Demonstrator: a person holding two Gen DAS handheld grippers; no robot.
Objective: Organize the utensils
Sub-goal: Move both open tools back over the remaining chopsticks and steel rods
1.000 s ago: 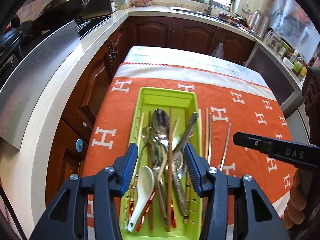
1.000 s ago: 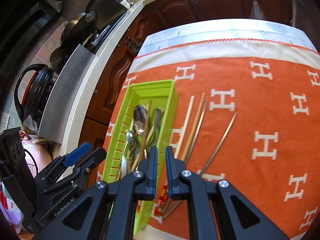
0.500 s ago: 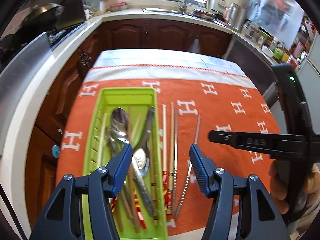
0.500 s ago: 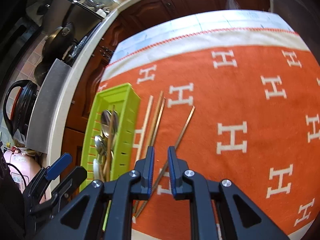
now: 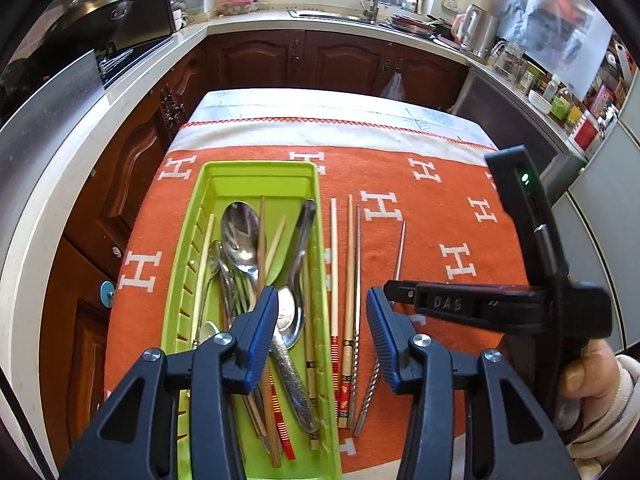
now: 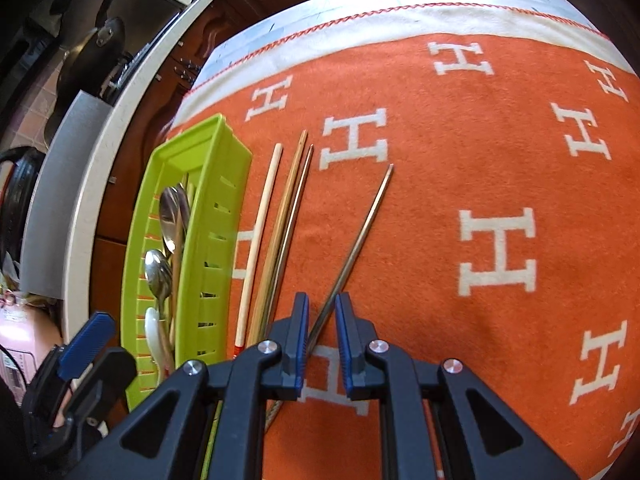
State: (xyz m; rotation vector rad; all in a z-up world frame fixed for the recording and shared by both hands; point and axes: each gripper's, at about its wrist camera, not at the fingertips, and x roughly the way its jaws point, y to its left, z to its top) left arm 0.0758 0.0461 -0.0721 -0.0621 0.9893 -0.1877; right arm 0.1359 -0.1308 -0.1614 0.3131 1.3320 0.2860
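A green tray (image 5: 260,168) holds metal spoons (image 5: 240,236), a white spoon and several chopsticks. Three chopsticks (image 5: 350,272) lie on the orange cloth just right of it, and a lone metal chopstick (image 6: 356,236) lies further right, slanted. My left gripper (image 5: 322,320) hovers astride the tray's right wall; its jaws are closing and the pads touch nothing. My right gripper (image 6: 322,320) is low over the cloth with a narrow gap. The metal chopstick runs between its fingertips, and the pads are not pressing it. The right gripper's black finger (image 5: 440,304) shows side-on in the left wrist view.
The orange cloth (image 6: 480,140) with white H marks covers the table; its white border marks the far edge. A kitchen counter with a stove and pan (image 5: 88,12) runs along the left, close to the tray. A person's hand (image 5: 592,384) holds the right gripper.
My left gripper slid right, from over the tray's middle to its right wall, widening and then narrowing. My right gripper sank toward the cloth, and the lone metal chopstick now lies between its fingertips.
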